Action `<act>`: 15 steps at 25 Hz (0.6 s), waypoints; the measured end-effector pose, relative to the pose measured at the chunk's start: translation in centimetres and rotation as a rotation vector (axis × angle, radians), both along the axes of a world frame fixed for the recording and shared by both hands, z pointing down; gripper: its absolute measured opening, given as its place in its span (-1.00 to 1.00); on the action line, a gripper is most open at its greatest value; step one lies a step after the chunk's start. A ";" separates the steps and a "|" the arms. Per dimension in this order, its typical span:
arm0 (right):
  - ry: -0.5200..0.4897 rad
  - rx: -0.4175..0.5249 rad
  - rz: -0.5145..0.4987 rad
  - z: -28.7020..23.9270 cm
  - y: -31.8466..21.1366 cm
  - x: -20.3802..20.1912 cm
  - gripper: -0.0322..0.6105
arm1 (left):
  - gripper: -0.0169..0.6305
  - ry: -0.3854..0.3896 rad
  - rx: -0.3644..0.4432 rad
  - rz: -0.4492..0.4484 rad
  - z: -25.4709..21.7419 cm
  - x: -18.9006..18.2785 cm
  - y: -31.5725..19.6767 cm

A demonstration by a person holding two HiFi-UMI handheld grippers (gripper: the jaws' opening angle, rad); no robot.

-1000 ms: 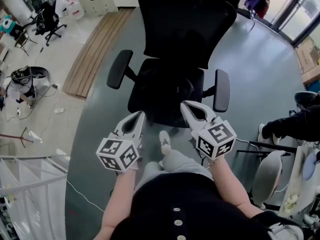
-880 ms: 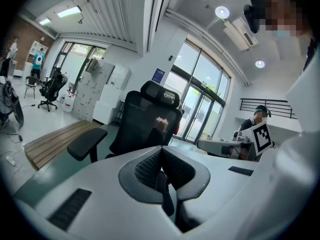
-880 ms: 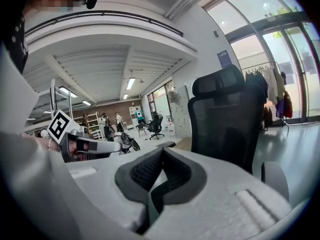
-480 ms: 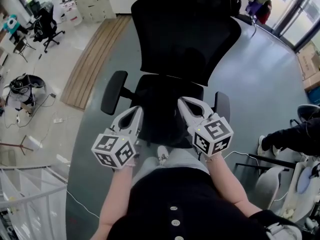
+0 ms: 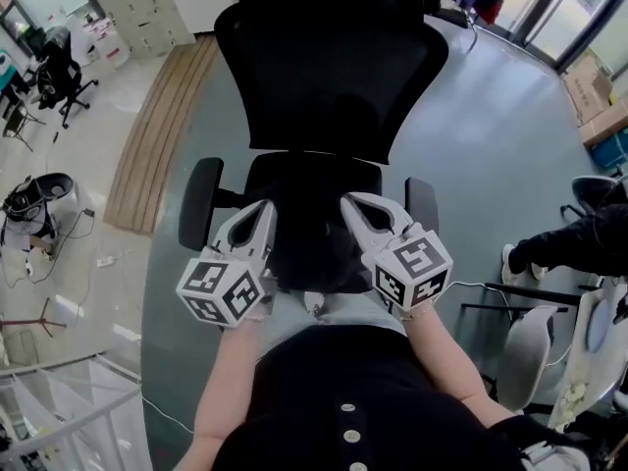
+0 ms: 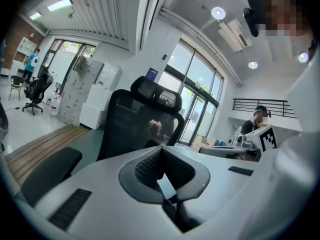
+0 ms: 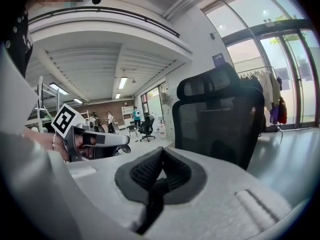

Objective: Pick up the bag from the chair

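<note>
Black mesh chair [image 5: 334, 57], matt grey floor [image 5: 471, 145]

The office chair [image 5: 329, 77] is cut off at the head view's upper edge. Its base is hidden under the seat [image 5: 312, 189]. Against that black seat, the bag cannot be told apart.

Black office chair [image 5: 329, 77] with a tall mesh back and headrest, two padded armrests, standing upright in the middle, seat facing near, black bag [image 5: 319, 219] lying on the seat, dark on dark, shape hard to see
</note>
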State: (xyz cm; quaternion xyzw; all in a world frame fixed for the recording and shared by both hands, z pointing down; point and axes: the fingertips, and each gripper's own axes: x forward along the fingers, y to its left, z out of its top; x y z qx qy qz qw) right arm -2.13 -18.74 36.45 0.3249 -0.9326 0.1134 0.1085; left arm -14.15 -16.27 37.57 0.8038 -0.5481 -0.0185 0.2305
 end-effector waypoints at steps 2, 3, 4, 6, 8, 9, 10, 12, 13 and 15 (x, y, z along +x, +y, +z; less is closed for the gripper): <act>0.010 -0.011 0.041 0.3 -0.4 0.5 -0.90 | -0.90 -0.003 0.004 0.031 -0.2 0.3 -0.8; 0.013 -0.016 0.064 0.5 -0.5 0.8 -0.90 | -0.90 -0.004 0.005 0.047 -0.2 0.5 -1.1; 0.015 -0.018 0.087 0.6 -0.6 1.2 -0.90 | -0.90 -0.004 0.005 0.061 -0.2 0.7 -1.3; 0.022 -0.017 0.133 0.8 -0.7 1.9 -0.90 | -0.90 0.002 -0.001 0.088 0.1 1.0 -1.6; 0.025 -0.019 0.179 1.1 -0.5 2.5 -0.90 | -0.90 0.008 -0.013 0.120 0.5 1.2 -1.6; 0.025 -0.025 0.201 1.2 -0.3 2.7 -0.90 | -0.90 0.008 -0.020 0.138 0.7 1.1 -1.5; 0.024 -0.033 0.221 1.4 -0.3 2.7 -0.90 | -0.90 0.009 -0.027 0.155 0.9 1.0 -1.4; 0.032 -0.047 0.250 1.5 -0.2 2.7 -0.90 | -0.90 0.011 -0.037 0.182 1.1 0.6 -1.5; 0.038 -0.051 0.264 1.6 -0.1 2.7 -0.90 | -0.90 0.011 -0.041 0.193 1.2 0.4 -1.5; 0.049 -0.059 0.299 1.7 0.2 2.8 -0.90 | -0.90 0.017 -0.057 0.223 1.6 0.2 -1.4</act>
